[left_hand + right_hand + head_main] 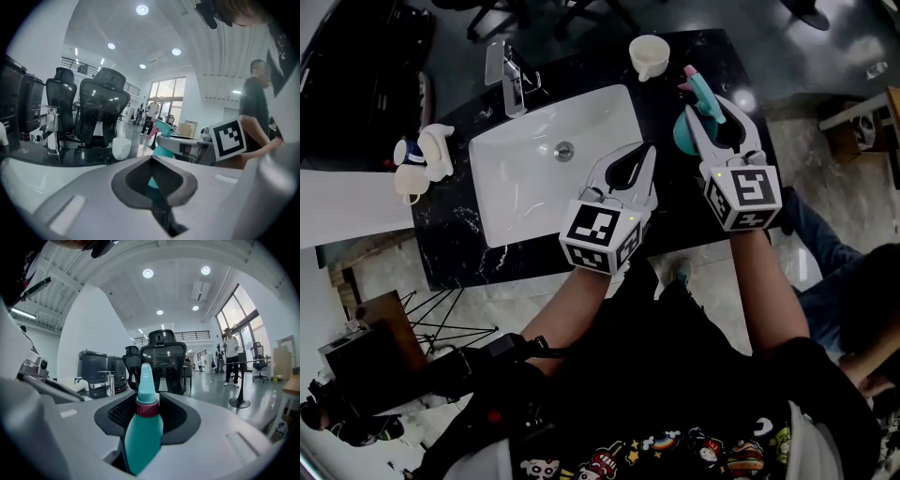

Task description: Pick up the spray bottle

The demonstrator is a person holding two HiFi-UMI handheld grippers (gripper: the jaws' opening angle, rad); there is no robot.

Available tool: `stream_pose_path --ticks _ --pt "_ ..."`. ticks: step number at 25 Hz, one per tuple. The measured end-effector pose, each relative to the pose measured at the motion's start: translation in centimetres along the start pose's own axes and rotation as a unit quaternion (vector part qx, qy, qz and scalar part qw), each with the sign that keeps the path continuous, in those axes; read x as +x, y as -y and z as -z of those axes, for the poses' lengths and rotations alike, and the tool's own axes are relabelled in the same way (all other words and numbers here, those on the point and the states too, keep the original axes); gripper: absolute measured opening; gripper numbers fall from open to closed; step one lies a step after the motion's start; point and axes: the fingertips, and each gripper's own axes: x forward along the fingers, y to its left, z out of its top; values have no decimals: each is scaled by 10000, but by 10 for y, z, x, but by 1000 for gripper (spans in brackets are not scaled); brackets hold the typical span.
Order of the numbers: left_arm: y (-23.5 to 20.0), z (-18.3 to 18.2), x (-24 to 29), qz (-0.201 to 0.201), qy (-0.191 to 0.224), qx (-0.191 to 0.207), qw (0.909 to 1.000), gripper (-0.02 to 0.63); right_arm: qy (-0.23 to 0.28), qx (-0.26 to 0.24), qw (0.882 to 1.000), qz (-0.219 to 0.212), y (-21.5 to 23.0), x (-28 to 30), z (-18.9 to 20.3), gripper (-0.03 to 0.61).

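A teal spray bottle [703, 94] with a pink trigger stands upright at the right end of the black counter [450, 244], just right of the sink. My right gripper [719, 117] has its jaws on either side of the bottle and pressed against it. In the right gripper view the bottle [143, 427] fills the gap between the jaws, its dark red collar and teal top rising above them. My left gripper [648, 155] hovers over the sink's right rim, shut and holding nothing. The left gripper view shows the bottle [161, 129] beyond its jaws, with the right gripper around it.
A white basin [511, 192] is set in the counter, with a chrome faucet [508, 80] behind it. A white cup [649, 56] stands at the back, near the bottle. A white holder with small items [422, 155] sits at the left end. Office chairs [101, 110] stand beyond.
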Motion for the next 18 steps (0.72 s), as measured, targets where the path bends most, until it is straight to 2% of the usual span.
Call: stream_pose_path --ticks 10,18 --pt "26 -18 -14 -1 228 152 9996 0 197 -82 9997 114 -3 -48 -26 176" --pt "73 -32 -38 -52 549 328 9979 0 352 -118 9993 88 -13 -116 -44 175"
